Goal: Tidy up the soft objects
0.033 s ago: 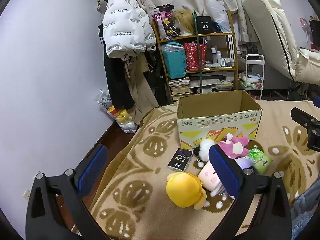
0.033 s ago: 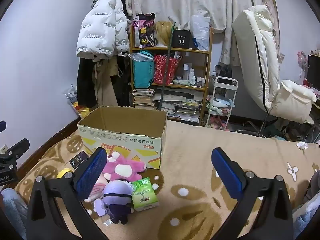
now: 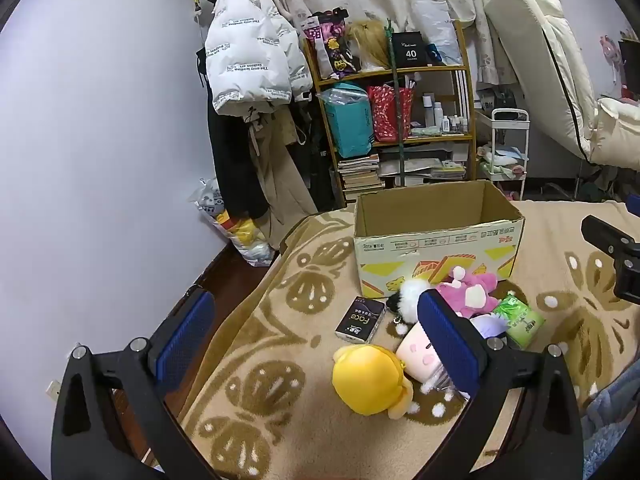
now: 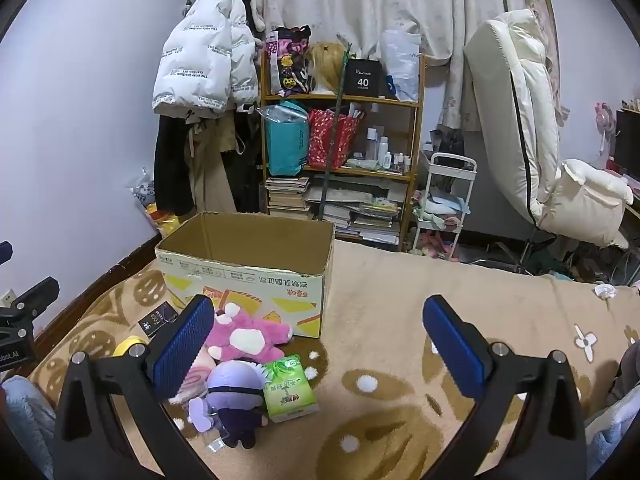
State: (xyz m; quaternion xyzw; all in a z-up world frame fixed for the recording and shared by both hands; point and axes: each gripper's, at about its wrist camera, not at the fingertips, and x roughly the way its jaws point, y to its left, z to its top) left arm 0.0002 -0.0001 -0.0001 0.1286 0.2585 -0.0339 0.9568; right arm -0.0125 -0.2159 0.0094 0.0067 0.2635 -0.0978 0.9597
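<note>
Nothing has moved: left gripper (image 3: pixel 316 344) and right gripper (image 4: pixel 320 346) both gape wide, holding nothing.

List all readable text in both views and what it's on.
"40": black box on the top shelf; the small line under it is unreadable.
"Face": black pack on the blanket.
"The only leading fashion art", upside down: white puffer jacket.
Cardboard box: mirrored-looking print, not legible.
Green tissue pack: characters too small to read.
Left gripper body, partial "...botAI".
</note>
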